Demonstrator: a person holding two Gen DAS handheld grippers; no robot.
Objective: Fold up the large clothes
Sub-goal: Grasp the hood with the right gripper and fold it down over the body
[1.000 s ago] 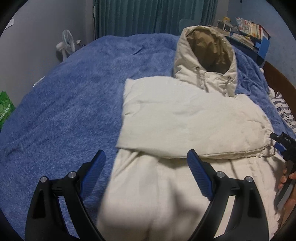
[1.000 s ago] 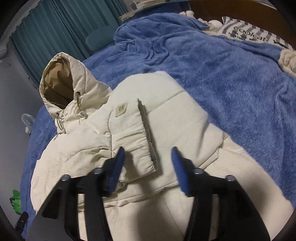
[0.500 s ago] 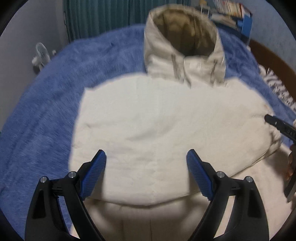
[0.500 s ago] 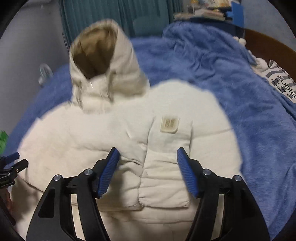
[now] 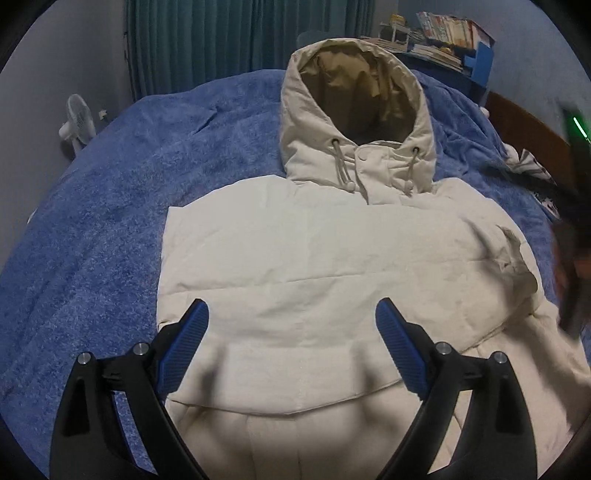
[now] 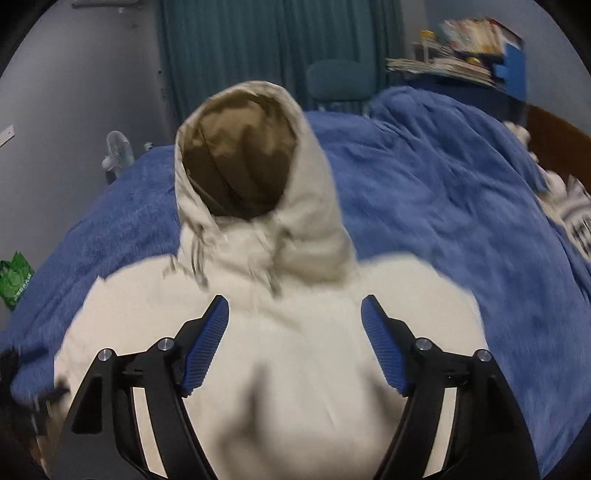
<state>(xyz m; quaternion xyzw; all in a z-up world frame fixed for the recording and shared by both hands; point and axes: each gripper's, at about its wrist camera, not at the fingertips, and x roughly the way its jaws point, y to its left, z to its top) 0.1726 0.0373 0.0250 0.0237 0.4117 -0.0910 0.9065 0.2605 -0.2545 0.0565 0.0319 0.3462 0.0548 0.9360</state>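
A home bedroom, seen across a bed spread with a fuzzy blue blanket (image 5: 122, 206). Beyond the bed, teal curtains (image 5: 221, 37) hang floor-length against a grey wall. A small white fan (image 5: 78, 123) stands just off the bed's far left edge, and a blue shelf (image 5: 476, 64) stacked with books and magazines (image 5: 443, 31) (untidily piled) sits past its far right corner, beside a wooden headboard (image 5: 528, 129).

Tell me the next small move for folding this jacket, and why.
Probably bring both claws forward to the hood: the cream hooded jacket lies with sleeves already folded across, the hood still sticks out flat on the blue blanket, and left claw and right claw are open, empty.
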